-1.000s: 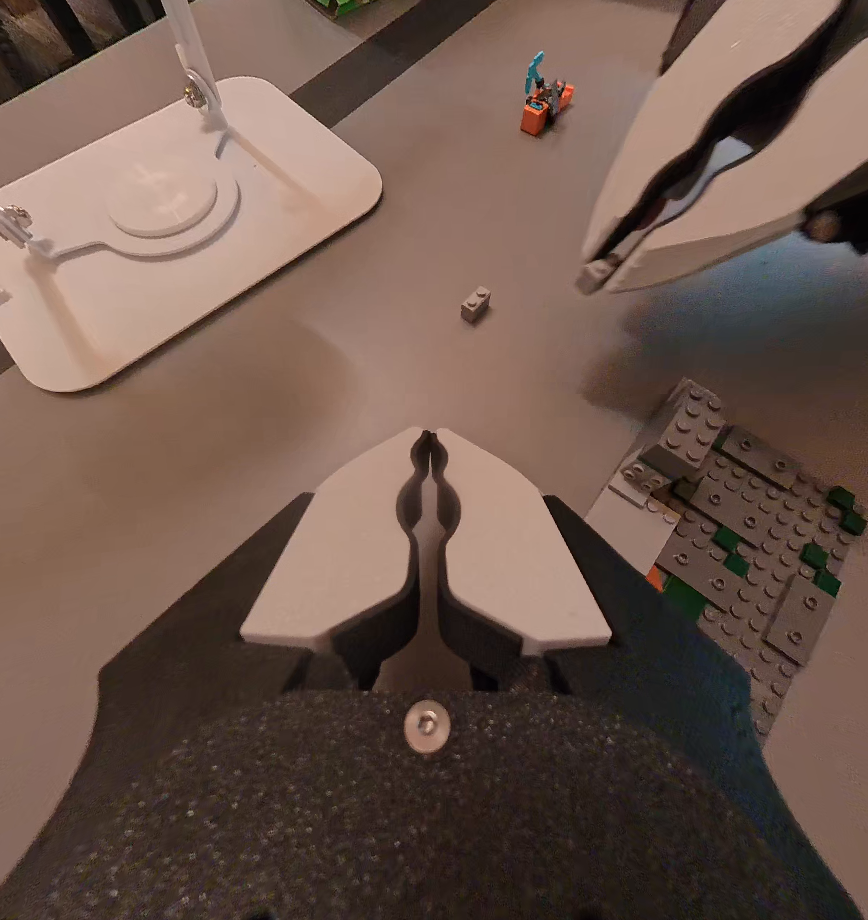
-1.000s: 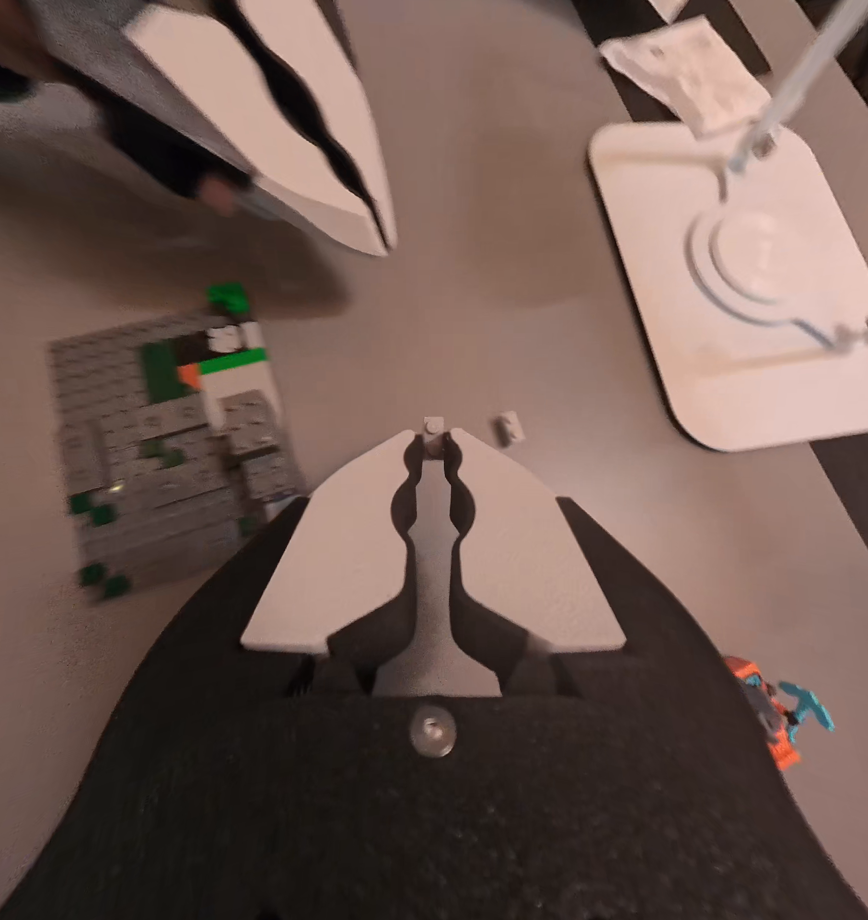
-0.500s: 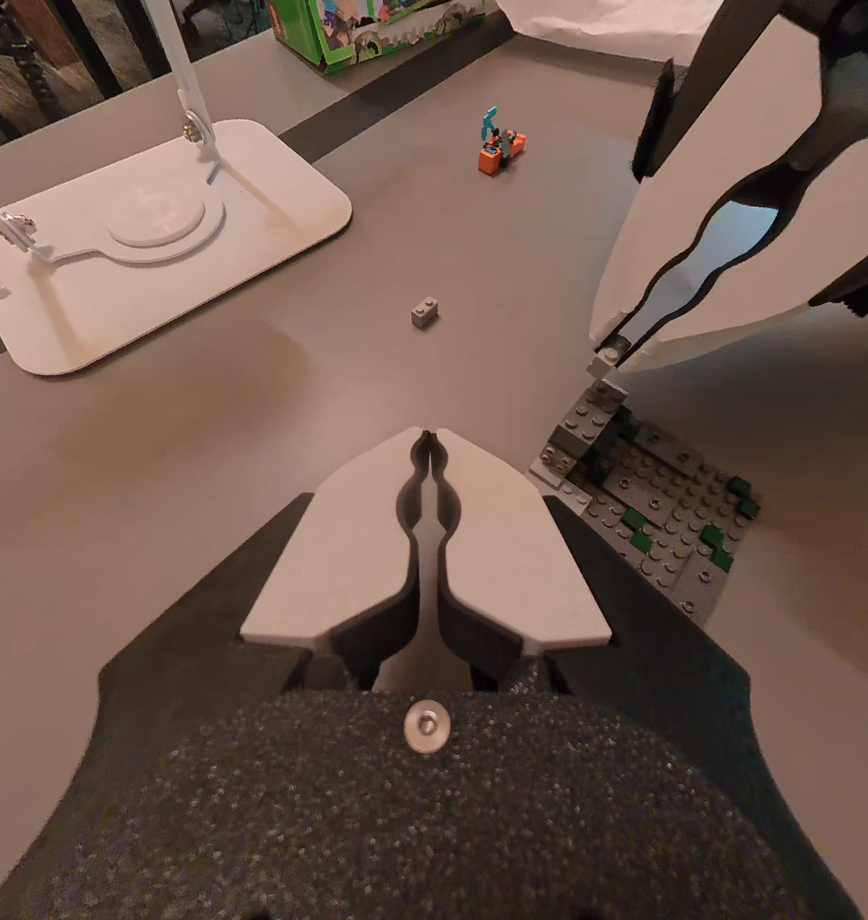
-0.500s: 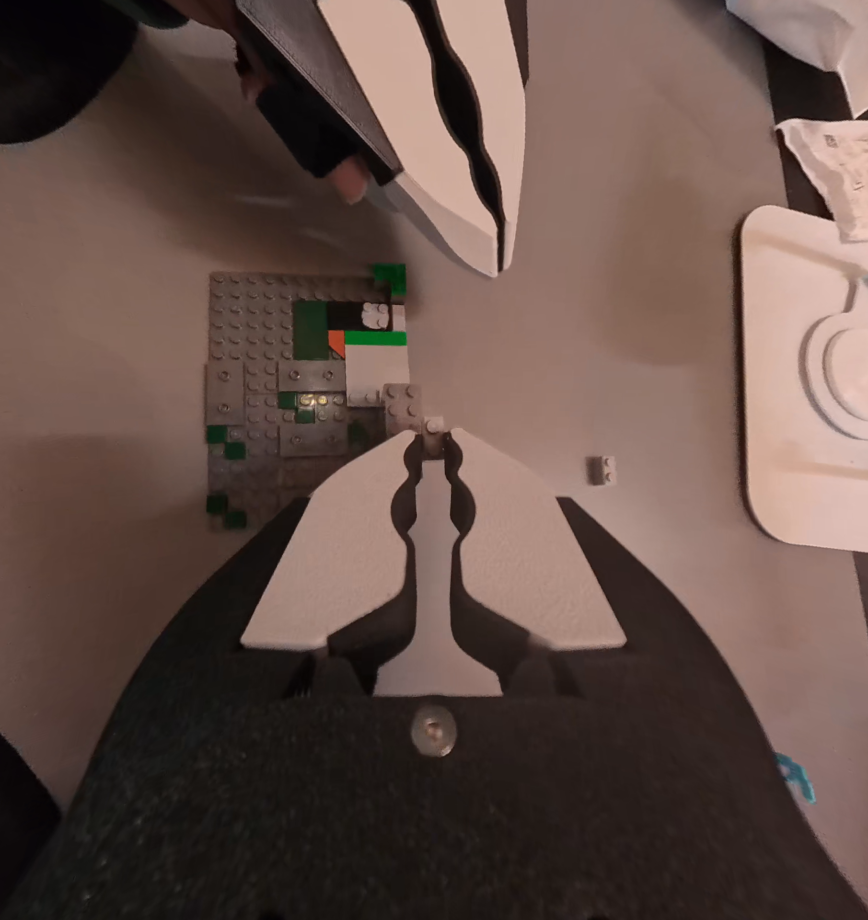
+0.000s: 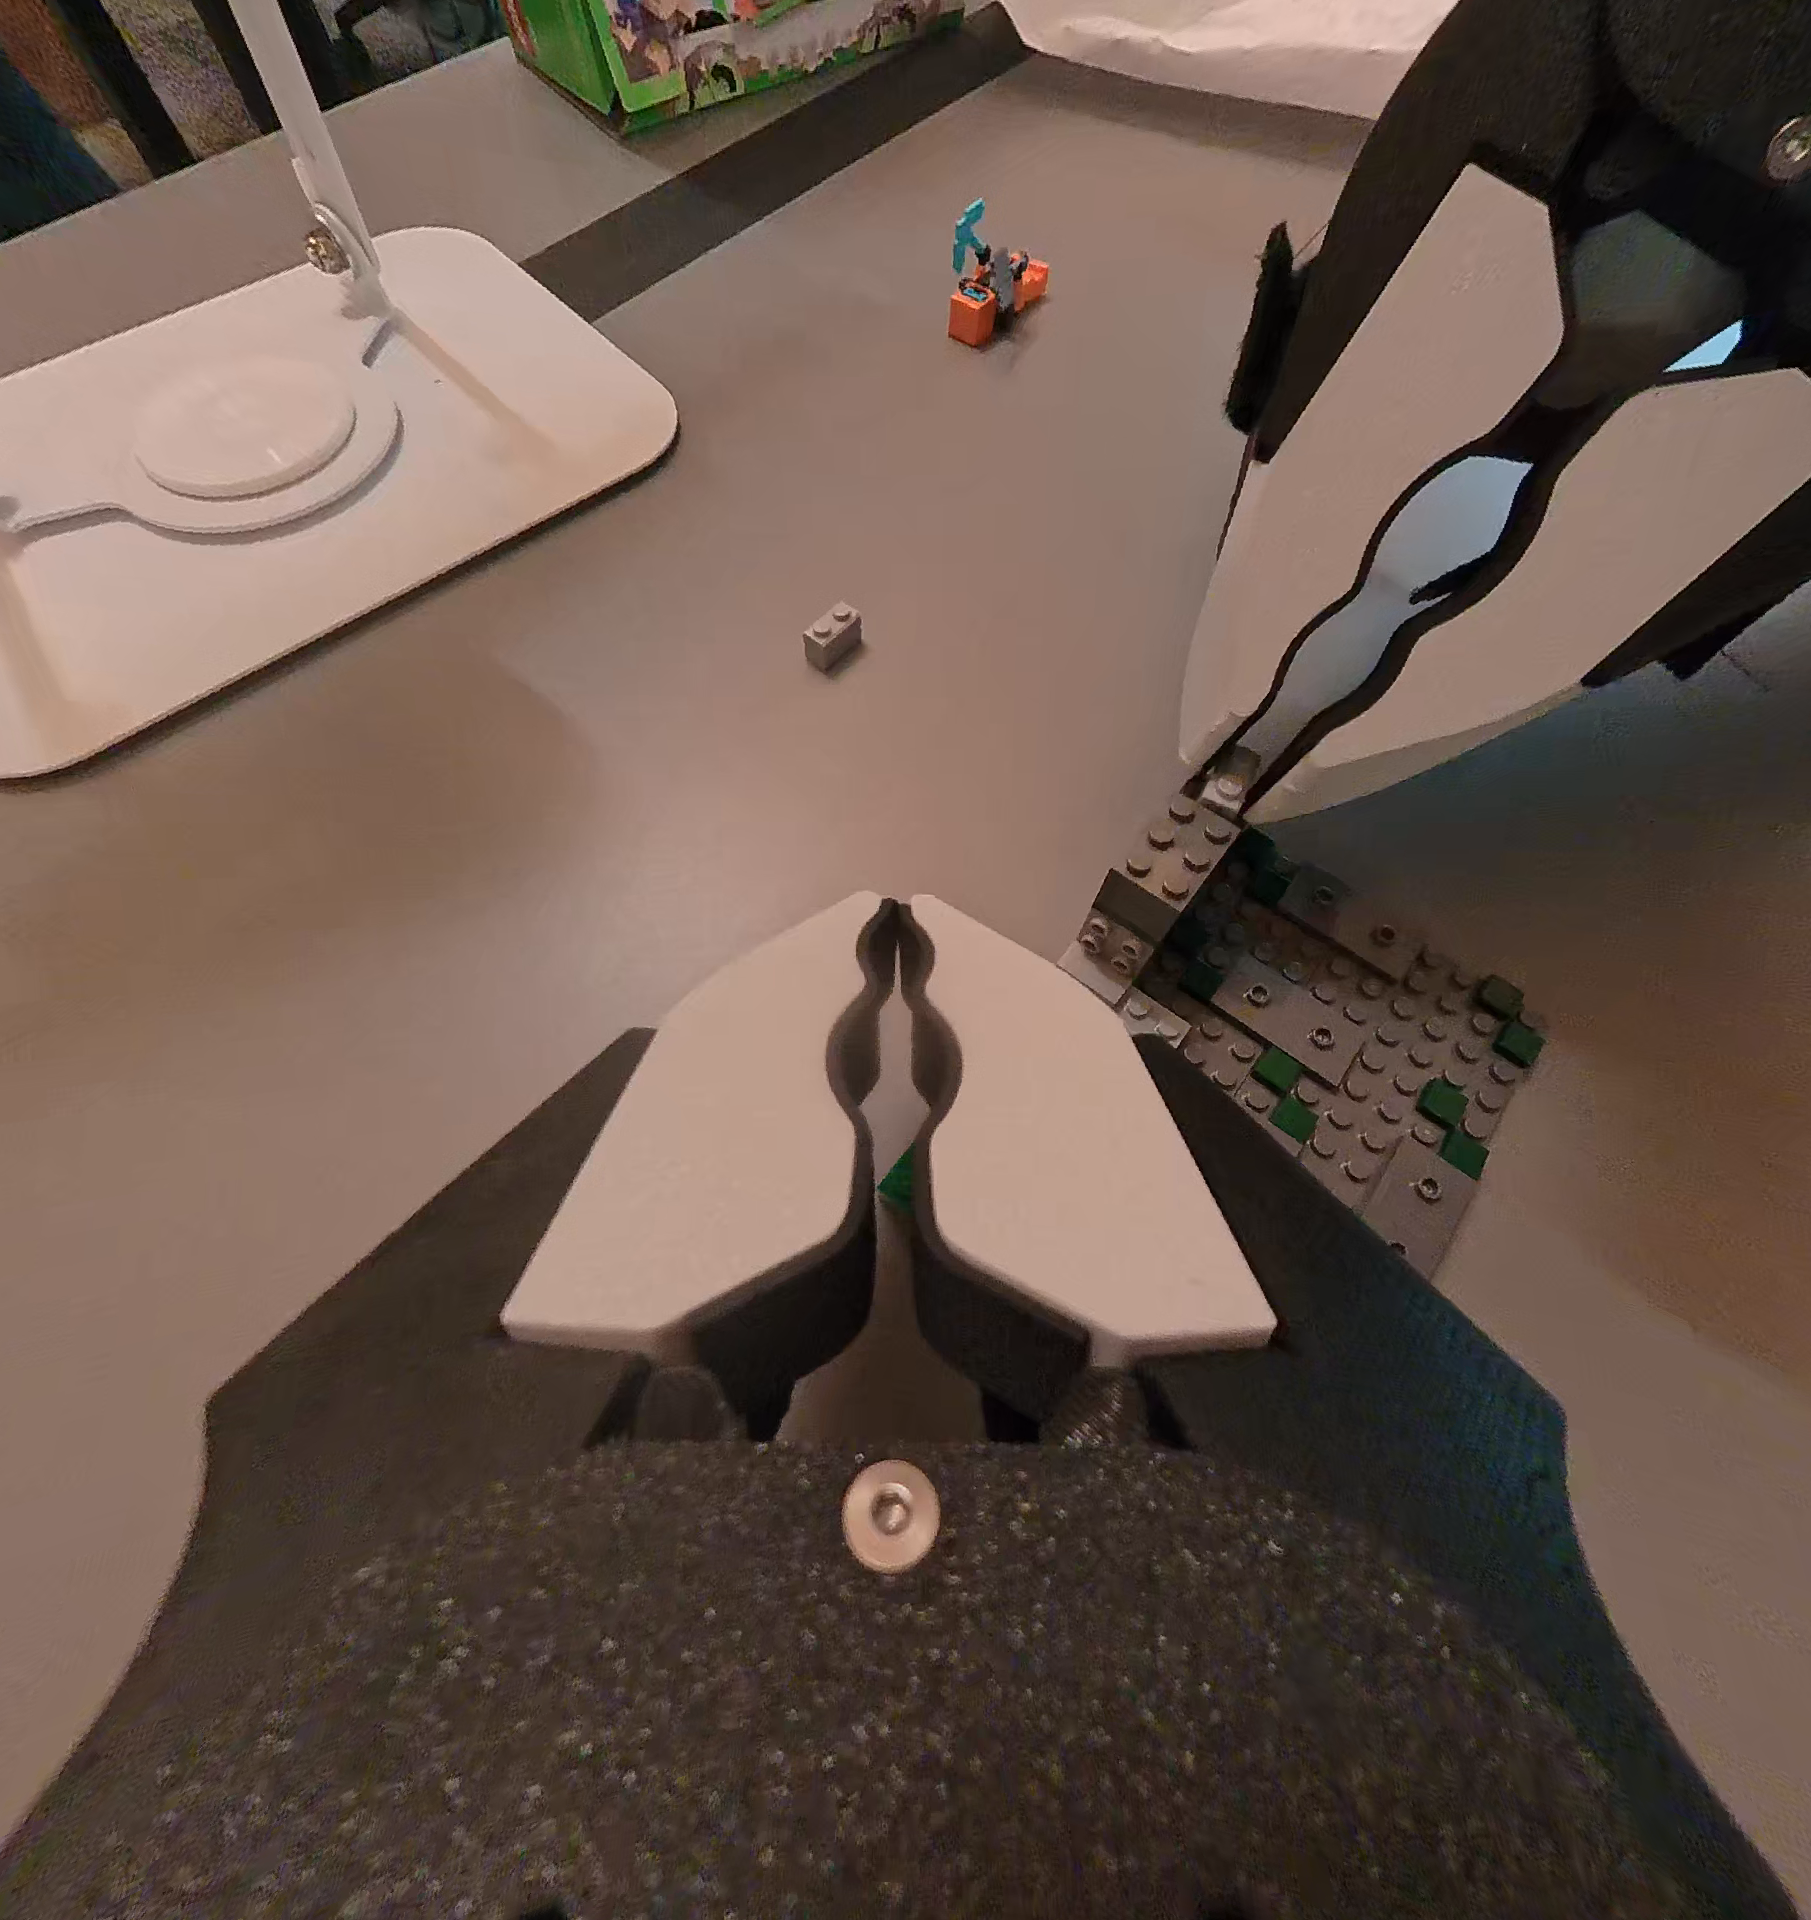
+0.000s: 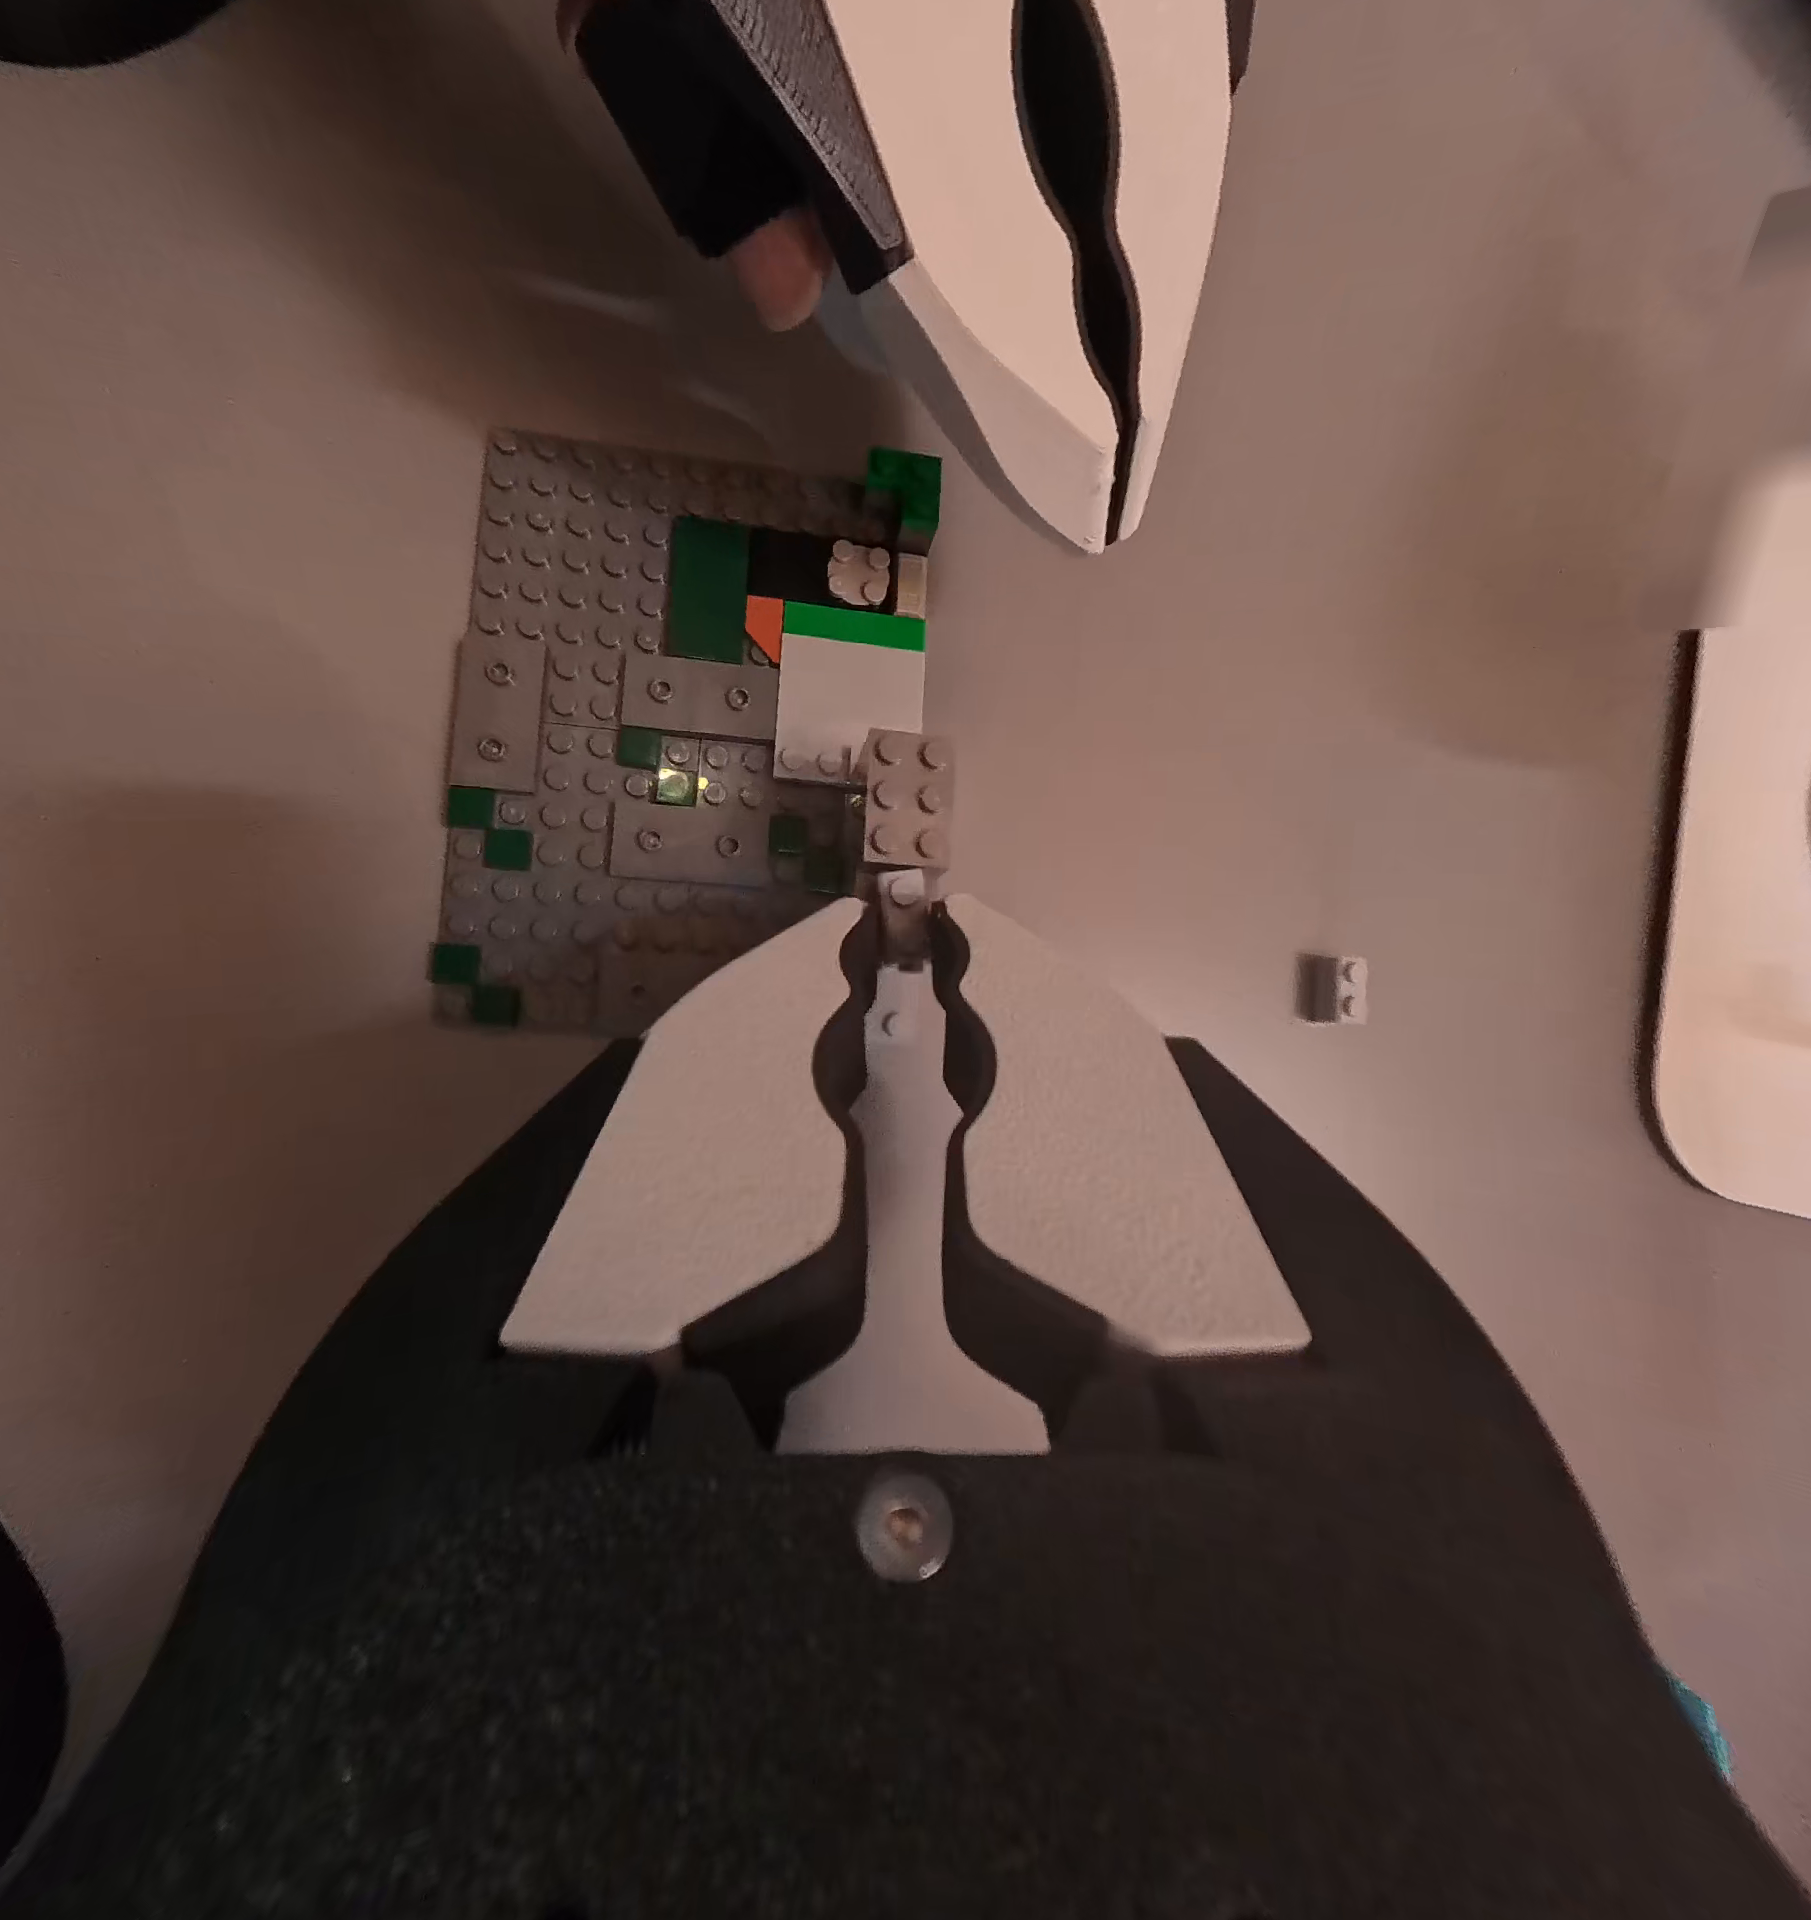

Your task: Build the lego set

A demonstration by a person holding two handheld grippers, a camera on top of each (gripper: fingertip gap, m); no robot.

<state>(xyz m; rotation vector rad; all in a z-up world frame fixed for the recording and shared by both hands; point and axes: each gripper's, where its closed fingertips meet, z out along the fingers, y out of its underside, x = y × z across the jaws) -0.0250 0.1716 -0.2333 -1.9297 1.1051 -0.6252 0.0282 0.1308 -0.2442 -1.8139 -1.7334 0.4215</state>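
Pinched between the tips of the right gripper (image 6: 903, 914), a small grey brick (image 6: 901, 906) sits just at the near edge of a taller grey stack (image 6: 909, 795) on the right side of the grey lego baseplate (image 6: 568, 582), which lies flat on the grey table (image 5: 465, 935). The left gripper (image 5: 896, 912) has its fingers pressed together with nothing between them and hovers beside the baseplate. A loose grey brick (image 5: 833, 647) lies apart on the table, between the build and a white stand base (image 5: 288, 468), with a small orange and teal piece (image 5: 994, 281) farther off.

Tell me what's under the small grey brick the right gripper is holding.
The right gripper holds the small grey brick at the grey build's corner, beside a raised grey block; what lies directly beneath is hidden.
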